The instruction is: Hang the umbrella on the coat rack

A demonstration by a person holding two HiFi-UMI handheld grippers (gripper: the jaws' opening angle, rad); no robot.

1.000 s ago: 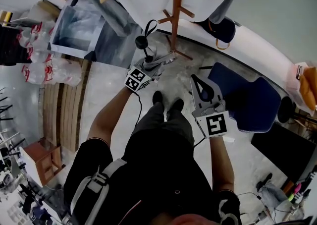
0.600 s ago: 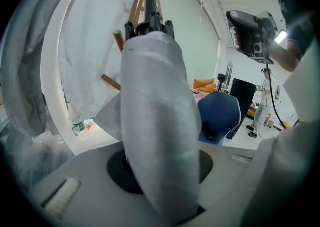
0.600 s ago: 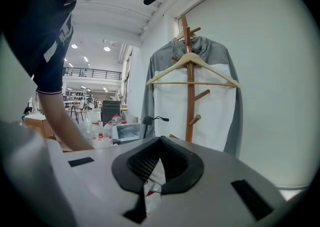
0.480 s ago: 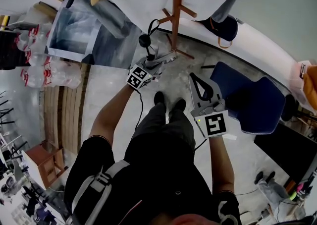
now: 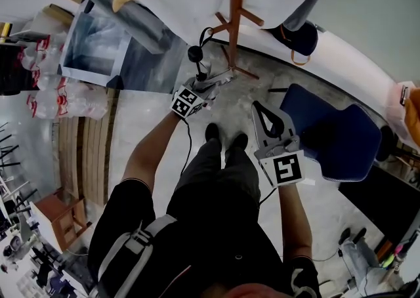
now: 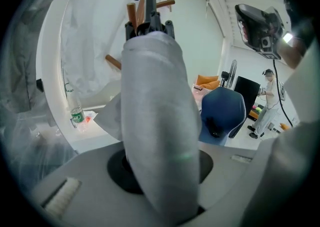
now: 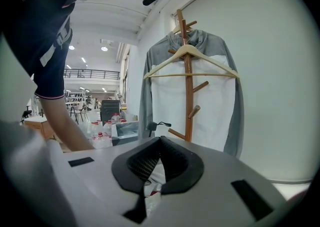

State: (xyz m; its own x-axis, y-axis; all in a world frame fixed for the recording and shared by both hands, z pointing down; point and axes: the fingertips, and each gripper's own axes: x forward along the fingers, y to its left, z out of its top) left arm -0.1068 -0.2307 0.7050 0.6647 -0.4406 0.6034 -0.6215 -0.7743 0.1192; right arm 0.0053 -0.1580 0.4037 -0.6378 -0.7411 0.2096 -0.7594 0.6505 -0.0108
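My left gripper point(image 5: 200, 85) is shut on a folded grey umbrella point(image 6: 157, 121), which points up and away from it. The umbrella's black handle point(image 5: 195, 54) and wrist strap point(image 5: 205, 34) stick out just left of the wooden coat rack point(image 5: 236, 14), apart from its pegs. In the left gripper view the handle point(image 6: 150, 21) stands in front of the rack's pegs point(image 6: 162, 5). My right gripper point(image 5: 268, 119) hangs shut and empty over the floor, right of the person's shoes. From the right gripper view the rack point(image 7: 187, 71) stands ahead, and the jaw tips of the right gripper point(image 7: 159, 140) meet.
A grey and white jacket on a wooden hanger point(image 7: 190, 53) hangs on the rack. A blue chair point(image 5: 335, 132) stands to the right, and packs of water bottles point(image 5: 59, 103) and a wooden pallet point(image 5: 85, 152) lie to the left. A dark bag point(image 5: 295, 37) sits by the wall.
The left gripper has sunk a little with the umbrella still in it. The right gripper has dropped slightly and stays shut.
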